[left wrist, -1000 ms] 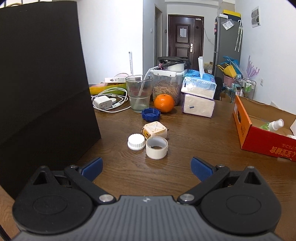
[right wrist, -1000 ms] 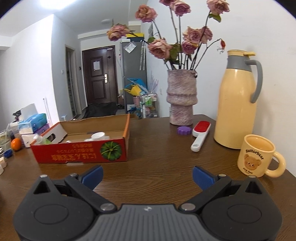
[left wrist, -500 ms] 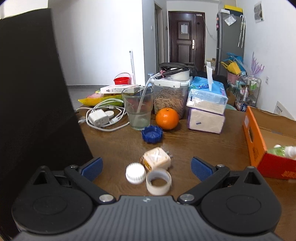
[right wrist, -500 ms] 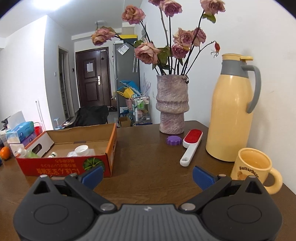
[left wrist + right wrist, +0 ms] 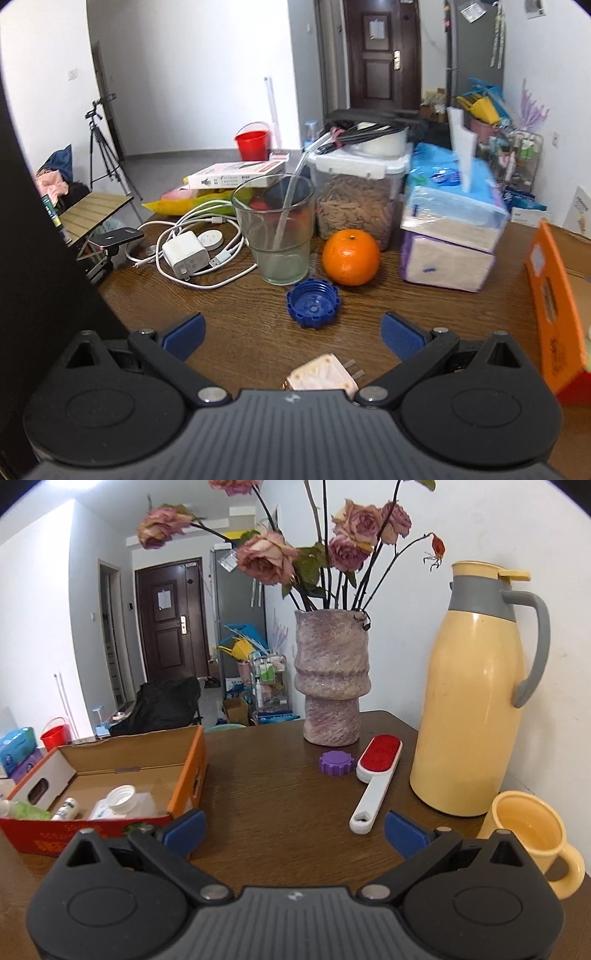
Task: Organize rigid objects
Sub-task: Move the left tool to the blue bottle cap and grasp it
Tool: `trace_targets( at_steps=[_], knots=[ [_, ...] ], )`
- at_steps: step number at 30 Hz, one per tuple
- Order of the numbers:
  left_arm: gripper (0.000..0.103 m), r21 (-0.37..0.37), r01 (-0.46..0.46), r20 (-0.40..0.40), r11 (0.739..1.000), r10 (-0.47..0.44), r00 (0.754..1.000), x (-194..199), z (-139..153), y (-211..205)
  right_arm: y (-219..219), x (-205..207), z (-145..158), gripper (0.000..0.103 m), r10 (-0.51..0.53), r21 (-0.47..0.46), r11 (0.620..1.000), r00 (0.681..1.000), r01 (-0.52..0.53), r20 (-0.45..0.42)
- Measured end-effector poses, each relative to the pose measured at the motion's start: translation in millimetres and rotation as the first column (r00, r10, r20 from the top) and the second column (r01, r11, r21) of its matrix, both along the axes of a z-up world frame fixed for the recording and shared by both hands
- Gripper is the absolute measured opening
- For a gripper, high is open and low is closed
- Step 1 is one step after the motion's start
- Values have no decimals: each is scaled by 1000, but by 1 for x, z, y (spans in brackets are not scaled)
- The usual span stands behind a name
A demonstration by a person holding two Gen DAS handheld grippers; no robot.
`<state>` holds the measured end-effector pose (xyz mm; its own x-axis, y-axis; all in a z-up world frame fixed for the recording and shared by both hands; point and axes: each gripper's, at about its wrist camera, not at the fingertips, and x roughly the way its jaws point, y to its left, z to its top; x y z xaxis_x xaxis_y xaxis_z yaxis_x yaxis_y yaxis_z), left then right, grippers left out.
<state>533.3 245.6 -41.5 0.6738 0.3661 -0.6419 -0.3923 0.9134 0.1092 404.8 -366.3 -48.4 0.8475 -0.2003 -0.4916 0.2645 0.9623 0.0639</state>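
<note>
In the left wrist view my left gripper [image 5: 291,334] is open and empty above the wooden table. A blue bottle cap [image 5: 313,302] lies just ahead of its fingertips. A cream plug adapter [image 5: 323,376] lies beneath the gripper, partly hidden by its body. In the right wrist view my right gripper [image 5: 294,829] is open and empty. A purple cap [image 5: 335,763] and a red-and-white lint brush [image 5: 375,782] lie ahead of it. The orange cardboard box [image 5: 190,775] to the left holds small bottles and a white cap [image 5: 121,796].
An orange [image 5: 351,257], a glass with a straw [image 5: 275,229], a white charger with cables [image 5: 184,254], a food container [image 5: 356,206] and tissue packs [image 5: 452,236] crowd the far table. A vase of roses [image 5: 331,679], a yellow thermos [image 5: 476,701] and a mug [image 5: 528,834] stand at right.
My left gripper has moved forward over the white cap and white ring, which are now out of sight beneath it. My right gripper has moved forward and closer to the brush and purple cap.
</note>
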Motion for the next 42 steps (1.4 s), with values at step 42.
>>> trace_targets(
  at_steps=[42],
  knots=[
    [83,-86,-50,-134,995,38,990,98,-70,27,-76,153,-70,89,-209,-32,978,951,208,-228]
  ],
)
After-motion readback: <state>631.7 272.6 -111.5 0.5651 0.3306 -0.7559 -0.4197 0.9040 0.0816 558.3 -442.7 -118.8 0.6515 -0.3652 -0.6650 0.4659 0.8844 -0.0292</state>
